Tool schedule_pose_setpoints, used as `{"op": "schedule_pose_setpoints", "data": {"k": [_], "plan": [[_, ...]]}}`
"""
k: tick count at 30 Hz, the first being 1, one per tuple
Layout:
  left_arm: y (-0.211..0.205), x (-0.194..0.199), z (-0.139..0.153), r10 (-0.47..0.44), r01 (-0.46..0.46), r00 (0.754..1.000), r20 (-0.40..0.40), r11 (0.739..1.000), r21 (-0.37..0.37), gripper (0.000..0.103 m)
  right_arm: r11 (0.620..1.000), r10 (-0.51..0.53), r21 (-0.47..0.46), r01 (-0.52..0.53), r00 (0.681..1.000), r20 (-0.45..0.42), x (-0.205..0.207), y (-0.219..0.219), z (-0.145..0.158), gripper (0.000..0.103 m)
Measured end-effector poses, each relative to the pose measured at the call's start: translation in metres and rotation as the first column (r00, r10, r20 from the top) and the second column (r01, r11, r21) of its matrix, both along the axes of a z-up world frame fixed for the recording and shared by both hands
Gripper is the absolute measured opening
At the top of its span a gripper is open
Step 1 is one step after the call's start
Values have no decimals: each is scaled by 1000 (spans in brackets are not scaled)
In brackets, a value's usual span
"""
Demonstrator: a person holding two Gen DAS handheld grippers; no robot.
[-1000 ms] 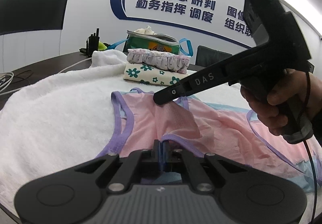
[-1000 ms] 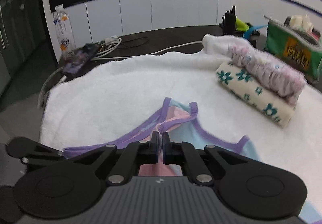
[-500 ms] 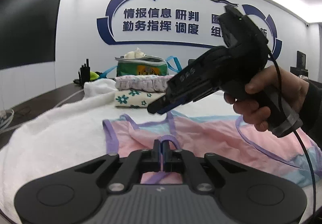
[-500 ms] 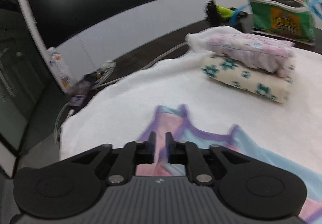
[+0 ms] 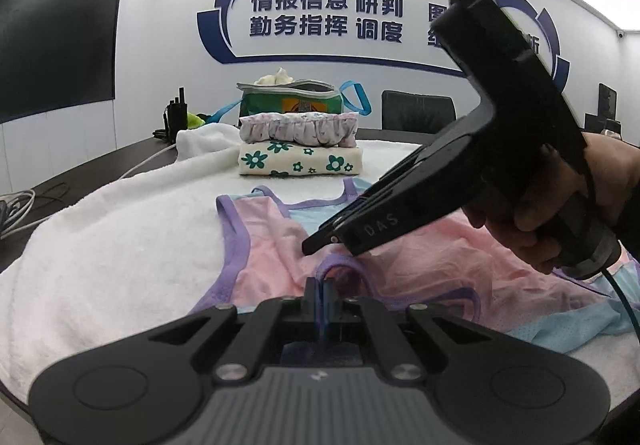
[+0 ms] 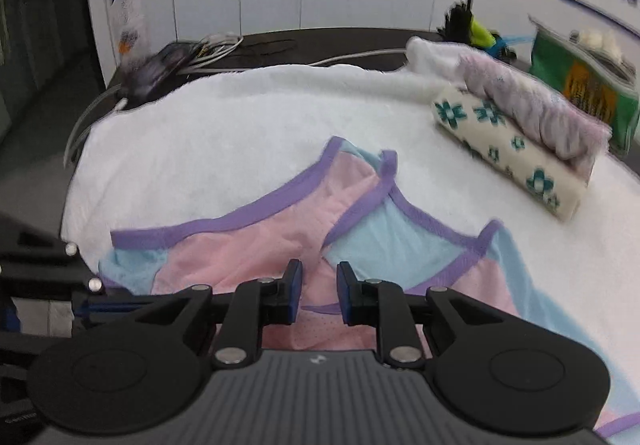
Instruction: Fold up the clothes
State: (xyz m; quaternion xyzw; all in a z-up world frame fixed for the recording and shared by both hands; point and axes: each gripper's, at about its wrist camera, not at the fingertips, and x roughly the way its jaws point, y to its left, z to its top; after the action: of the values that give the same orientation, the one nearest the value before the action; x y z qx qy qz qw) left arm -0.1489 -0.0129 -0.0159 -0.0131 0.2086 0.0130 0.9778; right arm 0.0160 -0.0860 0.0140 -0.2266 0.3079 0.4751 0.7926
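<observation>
On the white towel (image 6: 248, 133), the left gripper (image 5: 322, 291) at six o'clock pinches a purple-trimmed strap of the pink-and-blue vest (image 6: 256, 245) — spread mid-towel, one shoulder already turned in. The right gripper (image 6: 318, 287) has just opened narrowly, gripping nothing. At two o'clock two folded garments (image 6: 516, 149) sit stacked — done, I judge; this vest's folds remain.

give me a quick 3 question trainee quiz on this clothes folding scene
1. True or false: the right gripper is open.
2. What does the left gripper pinch? A) white towel B) the pink garment's purple trim C) floral bundle
3. What lies on top of the floral bundle?

Key: 1 true. 2 B, the purple trim of the pink garment. 3 the ruffled lilac bundle.
</observation>
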Motion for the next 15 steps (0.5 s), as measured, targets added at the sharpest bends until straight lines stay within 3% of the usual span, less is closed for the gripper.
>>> {"op": "schedule_pose_setpoints", "data": {"k": [3,5,8,11,15], "plan": [[0,-1,-1,-1,1,1000,-5,1000,-1,0,997,11,83,-8,999,-37,3,-9,13,21],[0,-1,-2,-1,1,1000,-10,1000,-4,0,990,-49,130,57,997,-65,15,-17,18,21],[-1,-1,-2,-1,1,1000,-11,1000,0,0,989,-111,93,117,991,-69,23,-10,11,21],[-1,-1,-2,7,-7,1000,-15,1000,6,0,997,-42,63,46,997,-70,13,3,1,21],[3,-1,-3,10,-10,1000,-19,1000,6,1,998,16,60,-17,1000,17,-13,6,2,21]]}}
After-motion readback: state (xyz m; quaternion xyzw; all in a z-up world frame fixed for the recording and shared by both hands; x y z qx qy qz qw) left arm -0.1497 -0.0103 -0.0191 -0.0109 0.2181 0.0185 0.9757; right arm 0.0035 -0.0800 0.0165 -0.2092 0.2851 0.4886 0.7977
